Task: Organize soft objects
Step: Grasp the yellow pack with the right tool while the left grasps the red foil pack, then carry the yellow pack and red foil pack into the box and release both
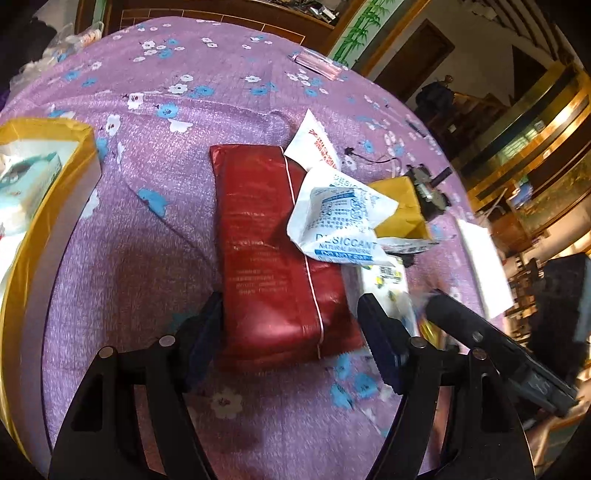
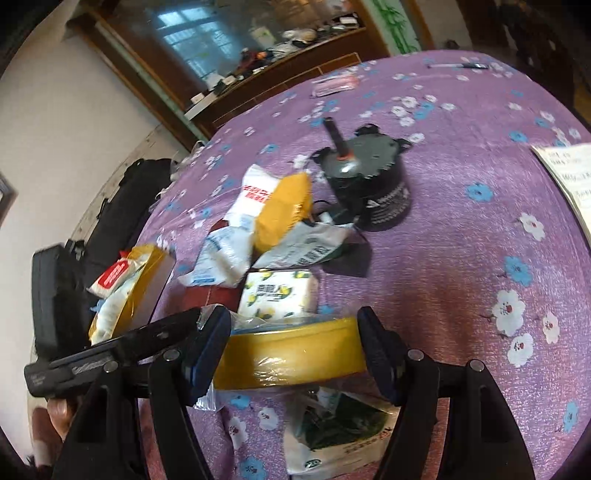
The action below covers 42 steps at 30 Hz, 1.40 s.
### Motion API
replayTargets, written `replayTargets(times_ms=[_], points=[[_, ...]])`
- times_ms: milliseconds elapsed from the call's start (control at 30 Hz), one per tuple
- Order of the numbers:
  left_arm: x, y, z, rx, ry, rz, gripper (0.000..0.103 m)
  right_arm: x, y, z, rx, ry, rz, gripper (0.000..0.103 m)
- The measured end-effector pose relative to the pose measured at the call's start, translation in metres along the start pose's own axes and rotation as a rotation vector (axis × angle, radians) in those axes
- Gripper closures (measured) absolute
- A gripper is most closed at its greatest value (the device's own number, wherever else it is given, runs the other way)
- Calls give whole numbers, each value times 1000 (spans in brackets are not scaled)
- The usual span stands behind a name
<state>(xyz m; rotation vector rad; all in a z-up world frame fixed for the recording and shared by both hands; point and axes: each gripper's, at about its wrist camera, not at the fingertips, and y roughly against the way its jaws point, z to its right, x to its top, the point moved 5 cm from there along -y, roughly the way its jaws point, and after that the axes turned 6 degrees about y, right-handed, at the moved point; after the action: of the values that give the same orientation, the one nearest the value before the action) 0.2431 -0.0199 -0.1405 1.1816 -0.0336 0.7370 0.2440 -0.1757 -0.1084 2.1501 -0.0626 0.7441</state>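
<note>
Left wrist view only: glossy red pouch (image 1: 273, 254) flat on the purple flowered cloth (image 1: 147, 229), between the wide-open left gripper (image 1: 290, 325) jaws; pads look clear of it. Crinkled white desiccant sachet (image 1: 340, 221) overlaps its right edge. Right wrist view only: dark cylindrical motor (image 2: 373, 188). Right gripper (image 2: 293, 332) gapes around a yellow-rimmed container (image 2: 295, 354), wall partly hidden; contact unclear.

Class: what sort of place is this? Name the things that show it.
Probably a room in a home: a table under a purple flowered cloth, a wooden sideboard cluttered with odds and ends, and a bamboo wall picture.
</note>
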Motion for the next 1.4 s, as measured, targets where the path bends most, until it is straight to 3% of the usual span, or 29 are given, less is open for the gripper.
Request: replayTargets(times_ms=[200,367,500,633,767,900,1000,1100,1267,1400], points=[[8,-8,5,90,-74,63,30,-4,1,-3,19,-1,-8,33],[4,-4,0,142,-126,70,50,-4,2,-4,22,4,0,33],[-11,12,-11,199,-149,63,51,-3,4,-13,52,39,15,33],[-36,34,-30,188,-125,18,51,-3,0,-27,82,98,7,33],[-63,52,-36,193,-121,-2,51,-6,-5,-38,41,163,0,33],[-85,65,-39,156,-110,-34,51,-4,29,-35,-4,96,136,33],[-96,74,-42,112,-106,-54,49,-22,58,-38,0,17,182,33],[-100,81,-48,60,-72,-45,47,-46,60,-50,-3,-24,139,33],[-105,100,-50,38,-86,-27,47,-54,19,-43,-58,-106,32,34],[-103,111,-52,13,-70,5,44,-44,7,-37,-126,-156,49,34]])
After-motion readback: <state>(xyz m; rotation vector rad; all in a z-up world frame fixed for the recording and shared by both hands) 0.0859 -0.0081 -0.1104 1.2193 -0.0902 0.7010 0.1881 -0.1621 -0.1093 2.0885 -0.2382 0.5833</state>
